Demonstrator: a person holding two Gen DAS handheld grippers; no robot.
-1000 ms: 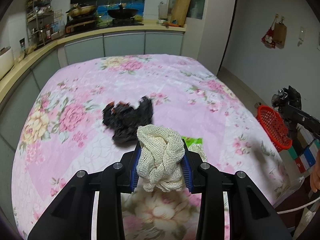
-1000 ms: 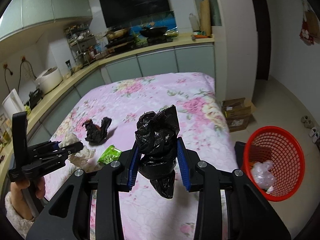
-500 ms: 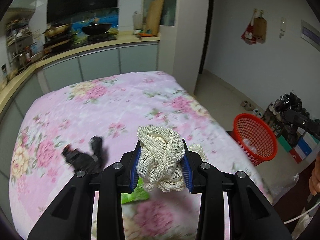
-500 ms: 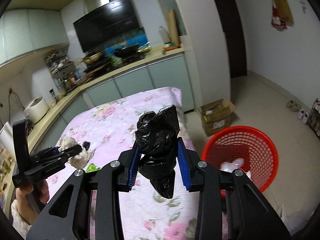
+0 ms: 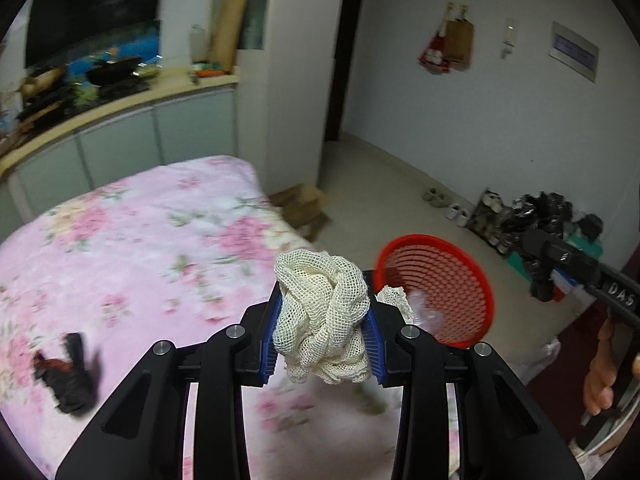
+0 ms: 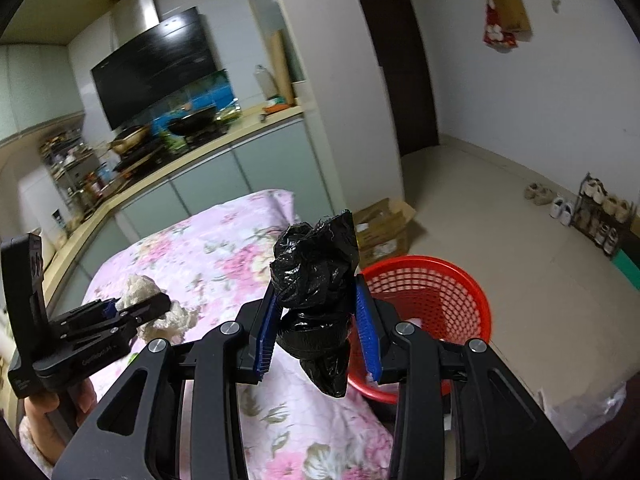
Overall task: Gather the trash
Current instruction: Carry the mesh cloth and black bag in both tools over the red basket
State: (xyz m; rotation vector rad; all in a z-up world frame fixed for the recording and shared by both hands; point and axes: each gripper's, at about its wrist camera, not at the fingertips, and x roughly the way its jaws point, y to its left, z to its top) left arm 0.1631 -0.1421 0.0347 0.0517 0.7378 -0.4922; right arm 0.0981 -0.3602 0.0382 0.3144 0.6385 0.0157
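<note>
Between the blue pads of the left gripper (image 5: pixel 325 330) sits a wadded cream mesh net (image 5: pixel 322 316), clamped from both sides and bulging above and below the fingers. Left gripper is held over the near corner of the floral pink bedspread (image 5: pixel 132 240). Beyond the net, on the floor just past the bed edge: red plastic basket (image 5: pixel 440 288), with pale crumpled plastic inside it. A black crumpled scrap (image 5: pixel 70 380) lies on the bedspread, lower left, well apart from the basket; blurred.

Right gripper (image 6: pixel 318 322) is clenched on a scrunched black plastic bag (image 6: pixel 316 280); bag tail hangs below the pads. From the right wrist view the red basket (image 6: pixel 440 296) lies directly behind and below the bag, on the floor beside the bed. The left gripper (image 6: pixel 136 312) shows at left of that view, over the bedspread (image 6: pixel 208 256), cream net in its fingers.

Cardboard box (image 6: pixel 384 228) on the floor beyond the basket. Shoes (image 6: pixel 560 206) near the far wall.
</note>
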